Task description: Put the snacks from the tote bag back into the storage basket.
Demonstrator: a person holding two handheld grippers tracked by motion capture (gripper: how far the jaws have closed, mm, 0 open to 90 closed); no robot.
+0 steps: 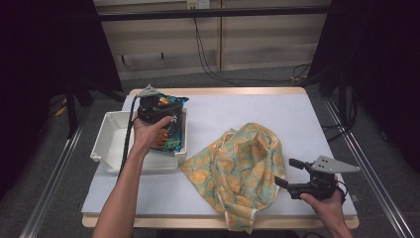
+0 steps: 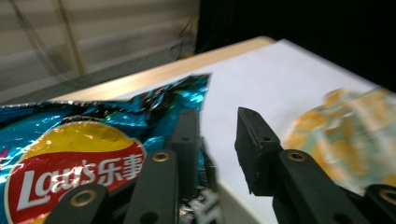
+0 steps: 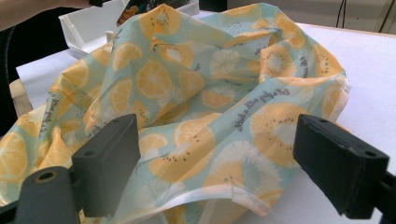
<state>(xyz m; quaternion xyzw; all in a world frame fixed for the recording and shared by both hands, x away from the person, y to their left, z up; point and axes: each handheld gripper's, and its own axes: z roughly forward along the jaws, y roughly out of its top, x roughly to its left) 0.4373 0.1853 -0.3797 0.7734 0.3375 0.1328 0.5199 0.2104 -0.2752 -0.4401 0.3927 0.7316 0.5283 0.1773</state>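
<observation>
Left claw [image 2: 217,149] beside chip bag [image 1: 167,124], long axis pointing away, over bin [image 1: 111,136].

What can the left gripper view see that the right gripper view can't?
The left gripper view alone gives the chip bag up close, red logo and blue foil, with the left tool open beside its edge.

The right gripper view alone gives the white bin, a bit of a forearm, and the right tool open, facing the cloth.

Both share the fruit-print cloth, blurred in the left gripper view, and the white table.
</observation>
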